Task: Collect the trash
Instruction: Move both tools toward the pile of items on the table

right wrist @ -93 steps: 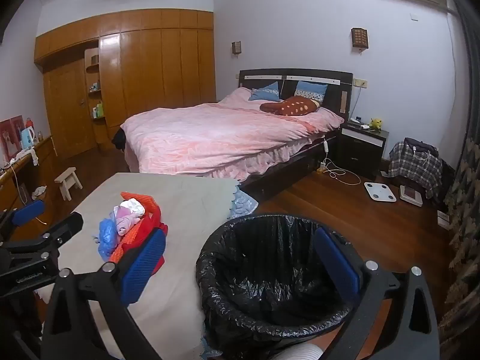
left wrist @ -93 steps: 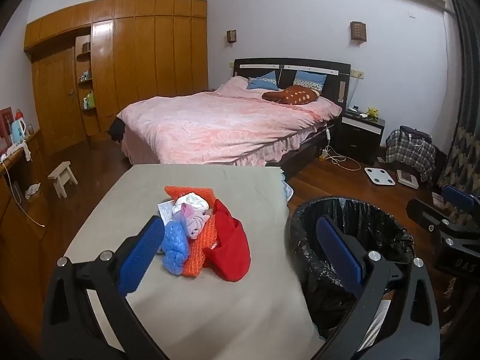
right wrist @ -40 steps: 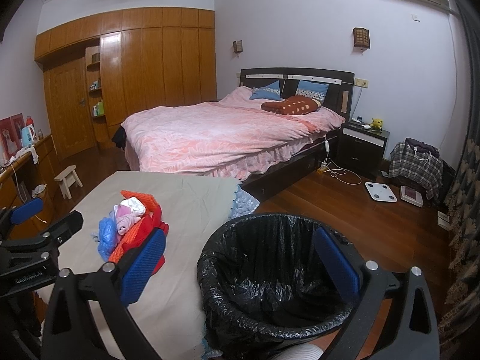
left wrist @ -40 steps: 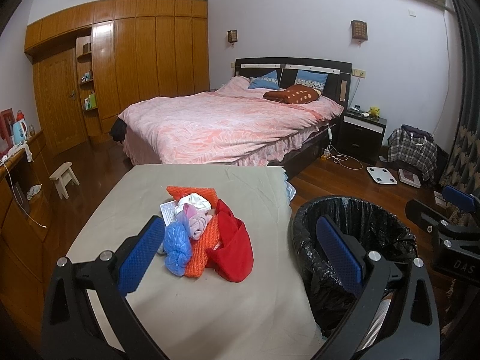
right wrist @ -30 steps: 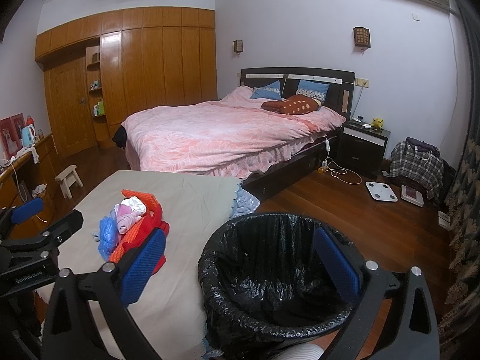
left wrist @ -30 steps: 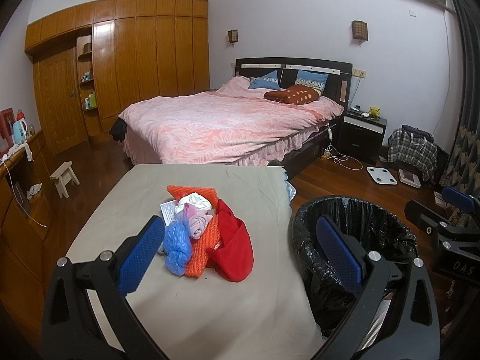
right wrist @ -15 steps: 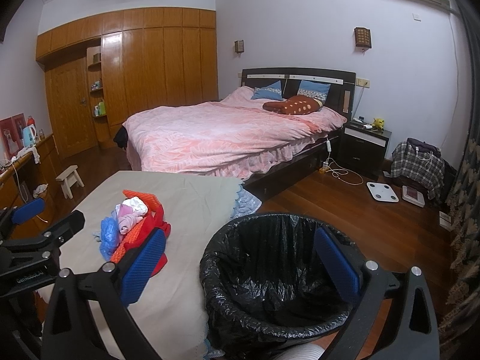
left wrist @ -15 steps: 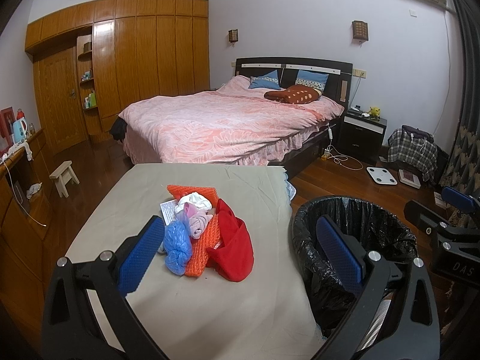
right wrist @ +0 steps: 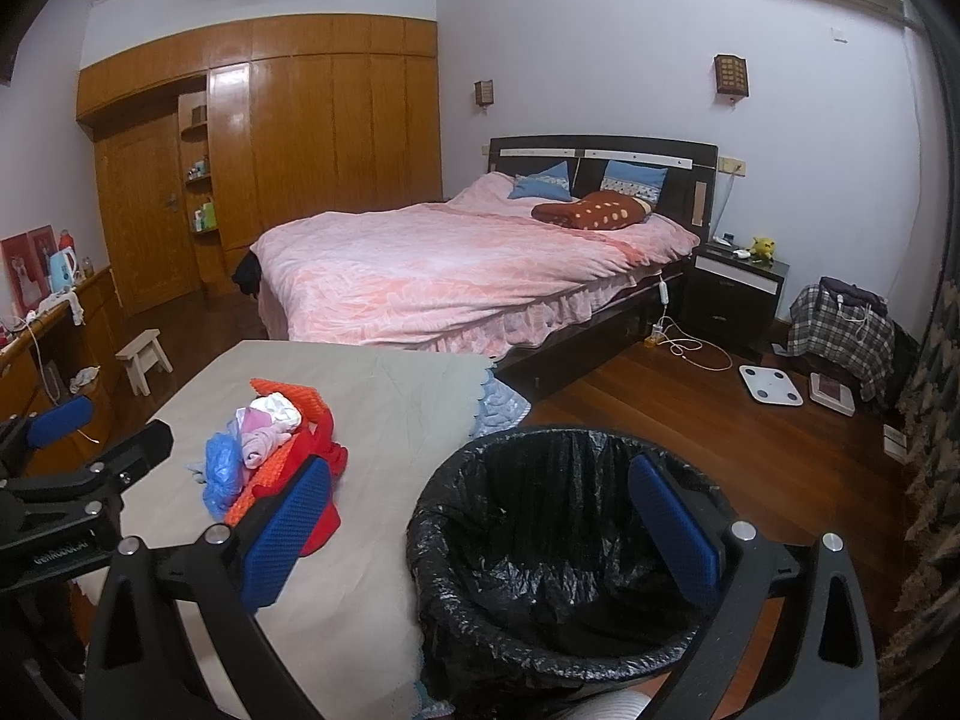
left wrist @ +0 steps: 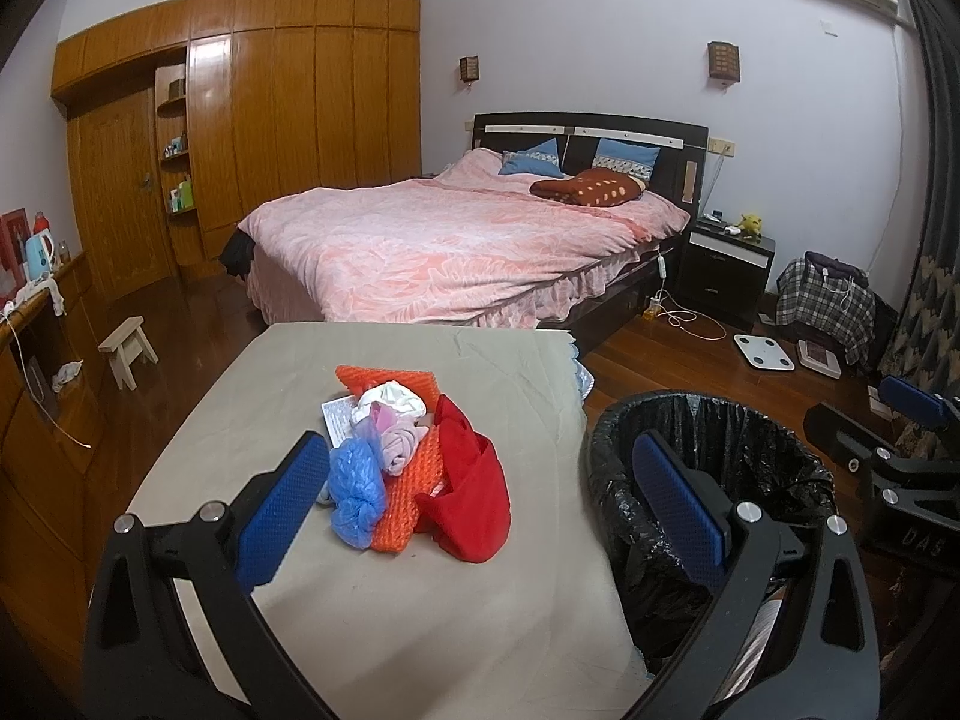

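A pile of trash point(left wrist: 414, 456) lies on the grey-covered table point(left wrist: 390, 618): a red bag point(left wrist: 474, 498), orange mesh point(left wrist: 384, 381), a blue plastic bag point(left wrist: 357, 489), pink and white wads and a paper slip. The pile also shows in the right wrist view point(right wrist: 270, 450). A bin with a black liner point(right wrist: 558, 546) stands right of the table, also in the left wrist view point(left wrist: 714, 480). My left gripper point(left wrist: 474, 510) is open and empty, short of the pile. My right gripper point(right wrist: 480, 534) is open and empty above the bin's near rim.
A bed with a pink cover point(left wrist: 456, 240) stands beyond the table. A wooden wardrobe point(left wrist: 252, 138) fills the far left wall. A small stool point(left wrist: 129, 348), a nightstand point(left wrist: 726, 264), a white scale point(left wrist: 765, 351) and a plaid bag point(left wrist: 825, 300) are on the wood floor.
Almost nothing has moved. Both views have drifted very slightly; the pile and the bin stay where they were, and both grippers stay open.
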Demonstrator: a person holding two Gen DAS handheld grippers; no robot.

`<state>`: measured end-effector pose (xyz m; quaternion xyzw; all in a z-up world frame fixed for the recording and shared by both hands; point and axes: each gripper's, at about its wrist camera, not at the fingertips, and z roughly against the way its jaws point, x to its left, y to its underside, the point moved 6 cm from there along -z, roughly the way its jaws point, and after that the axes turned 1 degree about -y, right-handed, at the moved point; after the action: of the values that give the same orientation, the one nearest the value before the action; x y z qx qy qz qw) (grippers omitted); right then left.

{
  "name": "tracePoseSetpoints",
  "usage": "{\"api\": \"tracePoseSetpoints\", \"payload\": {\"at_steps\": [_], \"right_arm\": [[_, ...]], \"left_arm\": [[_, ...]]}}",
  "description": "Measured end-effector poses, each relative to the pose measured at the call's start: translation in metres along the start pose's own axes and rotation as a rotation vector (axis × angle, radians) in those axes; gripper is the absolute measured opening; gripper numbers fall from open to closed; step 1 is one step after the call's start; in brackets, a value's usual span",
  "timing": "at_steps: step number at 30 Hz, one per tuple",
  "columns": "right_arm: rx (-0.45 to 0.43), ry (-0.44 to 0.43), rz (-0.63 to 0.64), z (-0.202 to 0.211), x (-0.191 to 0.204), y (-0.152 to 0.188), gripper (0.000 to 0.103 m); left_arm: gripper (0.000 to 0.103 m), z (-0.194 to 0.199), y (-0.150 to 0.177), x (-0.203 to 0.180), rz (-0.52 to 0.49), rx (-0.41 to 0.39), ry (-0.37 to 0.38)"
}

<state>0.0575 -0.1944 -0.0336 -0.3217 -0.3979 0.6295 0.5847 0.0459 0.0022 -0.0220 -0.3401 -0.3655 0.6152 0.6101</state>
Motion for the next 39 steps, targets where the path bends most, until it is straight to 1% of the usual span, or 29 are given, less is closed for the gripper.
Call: {"api": "tracePoseSetpoints", "payload": {"at_steps": [1, 2, 5, 8, 10, 13, 14, 17, 25, 27, 31, 33, 35, 39], "right_arm": [[-0.001, -0.006, -0.003, -0.001, 0.001, 0.000, 0.097], [0.001, -0.010, -0.005, -0.002, 0.002, 0.000, 0.097], [0.010, -0.028, -0.007, -0.010, 0.005, 0.001, 0.097], [0.019, -0.040, -0.006, -0.021, 0.012, 0.001, 0.097], [0.025, -0.054, -0.002, -0.029, 0.019, 0.002, 0.097], [0.031, -0.071, 0.009, -0.042, 0.032, 0.004, 0.097], [0.034, -0.079, 0.013, -0.048, 0.037, 0.006, 0.097], [0.051, -0.093, 0.023, -0.068, 0.050, 0.010, 0.097], [0.123, -0.121, 0.042, -0.134, 0.082, 0.030, 0.084], [0.146, -0.137, 0.051, -0.147, 0.092, 0.037, 0.079], [0.190, -0.186, 0.081, -0.170, 0.114, 0.051, 0.076], [0.206, -0.200, 0.100, -0.178, 0.123, 0.057, 0.071], [0.237, -0.224, 0.112, -0.188, 0.131, 0.065, 0.070], [0.294, -0.232, 0.128, -0.210, 0.139, 0.081, 0.070]], "left_arm": [[0.098, 0.001, 0.000, 0.000, 0.001, 0.001, -0.001], [0.098, -0.014, 0.013, 0.007, 0.004, 0.002, -0.002], [0.098, -0.019, 0.016, 0.014, 0.007, 0.002, -0.018], [0.098, -0.025, 0.017, 0.030, 0.028, -0.003, -0.043], [0.098, -0.029, 0.018, 0.042, 0.043, -0.004, -0.079], [0.098, -0.040, 0.023, 0.062, 0.064, 0.014, -0.103], [0.098, -0.044, 0.026, 0.070, 0.069, 0.016, -0.122], [0.098, -0.054, 0.032, 0.086, 0.053, 0.035, -0.153], [0.098, -0.095, 0.055, 0.131, 0.080, 0.090, -0.196], [0.098, -0.105, 0.059, 0.138, 0.078, 0.098, -0.202], [0.098, -0.120, 0.067, 0.146, 0.076, 0.115, -0.204], [0.098, -0.126, 0.071, 0.150, 0.084, 0.124, -0.196], [0.098, -0.133, 0.074, 0.151, 0.086, 0.132, -0.193], [0.091, -0.143, 0.081, 0.151, 0.073, 0.145, -0.189]]}}
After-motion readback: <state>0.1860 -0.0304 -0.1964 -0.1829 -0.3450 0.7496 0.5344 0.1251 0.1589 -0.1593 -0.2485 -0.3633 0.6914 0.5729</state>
